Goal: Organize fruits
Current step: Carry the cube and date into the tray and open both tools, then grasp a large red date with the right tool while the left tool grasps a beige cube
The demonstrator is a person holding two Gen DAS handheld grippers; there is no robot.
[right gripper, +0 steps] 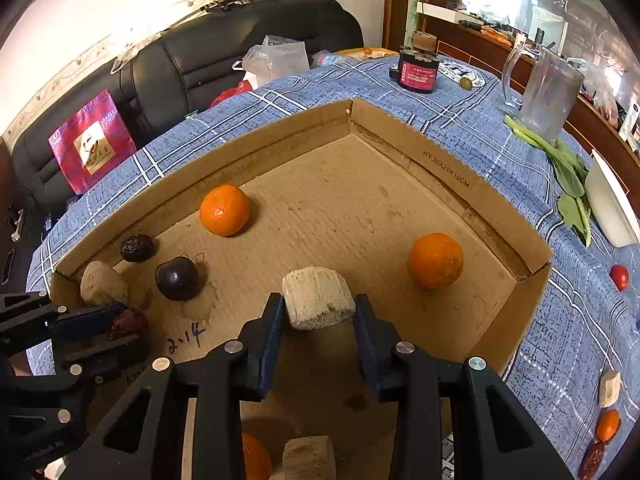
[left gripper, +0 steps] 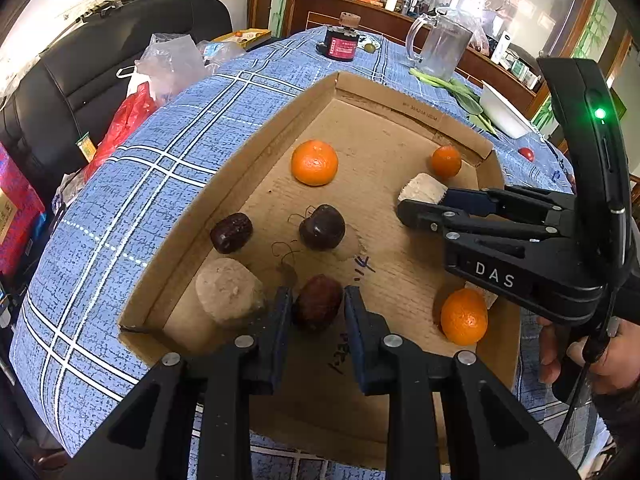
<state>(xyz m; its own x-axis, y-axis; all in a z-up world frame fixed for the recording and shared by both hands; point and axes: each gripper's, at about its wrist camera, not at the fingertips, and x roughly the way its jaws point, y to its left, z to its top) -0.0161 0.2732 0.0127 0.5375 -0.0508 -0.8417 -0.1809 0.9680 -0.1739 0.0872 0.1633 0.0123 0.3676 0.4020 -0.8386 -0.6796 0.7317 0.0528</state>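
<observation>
A shallow cardboard box [left gripper: 400, 110] lies on the blue checked cloth. My left gripper [left gripper: 318, 300] is low in the box's near left part, shut on a dark red date [left gripper: 319, 303]; in the right wrist view the left gripper [right gripper: 124, 324] shows the date [right gripper: 129, 321] at its tips. My right gripper [right gripper: 318, 308] is shut on a white fibrous chunk [right gripper: 316, 302] just above the box floor. Loose in the box are three oranges [left gripper: 315, 162], [left gripper: 446, 161], [left gripper: 464, 316], a dark plum [left gripper: 322, 227], another date [left gripper: 232, 232] and a pale chunk [left gripper: 228, 290].
On the cloth right of the box lie a tomato [right gripper: 619, 277], a pale chunk [right gripper: 610, 388], an orange [right gripper: 608, 424] and a date [right gripper: 592, 458]. Behind the box stand a dark jar [left gripper: 342, 42], a glass mug [left gripper: 440, 46], greens and a white dish [left gripper: 504, 112]. A black sofa with bags is at left.
</observation>
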